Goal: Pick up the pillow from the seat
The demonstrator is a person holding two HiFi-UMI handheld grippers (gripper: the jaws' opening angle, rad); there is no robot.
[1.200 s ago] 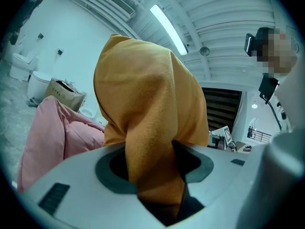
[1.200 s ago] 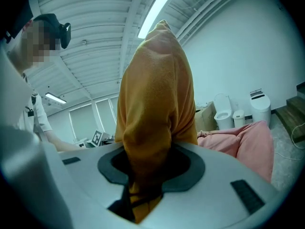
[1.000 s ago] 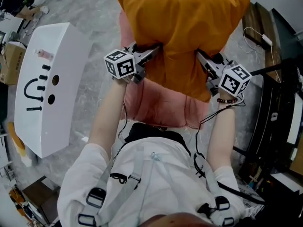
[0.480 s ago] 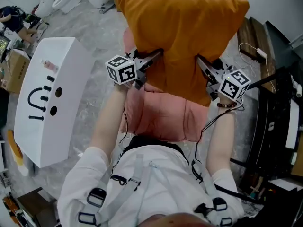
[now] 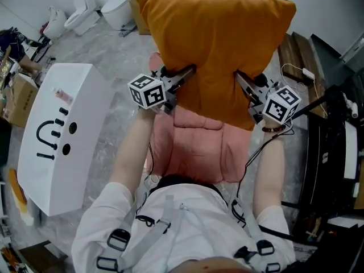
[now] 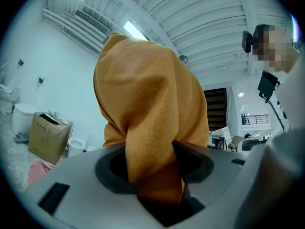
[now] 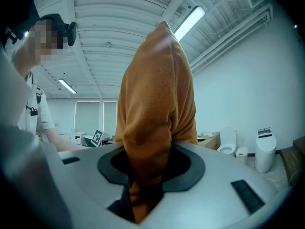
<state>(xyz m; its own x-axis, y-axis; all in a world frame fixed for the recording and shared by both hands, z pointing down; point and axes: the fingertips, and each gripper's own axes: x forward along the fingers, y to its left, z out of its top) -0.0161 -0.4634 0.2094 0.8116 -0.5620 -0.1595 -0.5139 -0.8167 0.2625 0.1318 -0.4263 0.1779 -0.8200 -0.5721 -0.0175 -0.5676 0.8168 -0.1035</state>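
An orange pillow (image 5: pixel 219 44) hangs in the air above the pink seat (image 5: pixel 196 144), held up by both grippers. My left gripper (image 5: pixel 190 71) is shut on the pillow's left edge, and my right gripper (image 5: pixel 239 75) is shut on its right edge. In the left gripper view the orange pillow (image 6: pixel 152 118) rises from between the jaws and fills the middle. The right gripper view shows the same pillow (image 7: pixel 155 123) pinched between its jaws, standing tall against the ceiling.
A white cabinet (image 5: pixel 54 141) with black marks stands at the left. Dark furniture and cables (image 5: pixel 335 147) line the right side. White toilets (image 5: pixel 85 13) and a cardboard box (image 5: pixel 17 92) stand on the grey floor at the far left.
Both grippers have lifted the pillow higher and farther from the seat; more of the pink cushion shows beneath it now.
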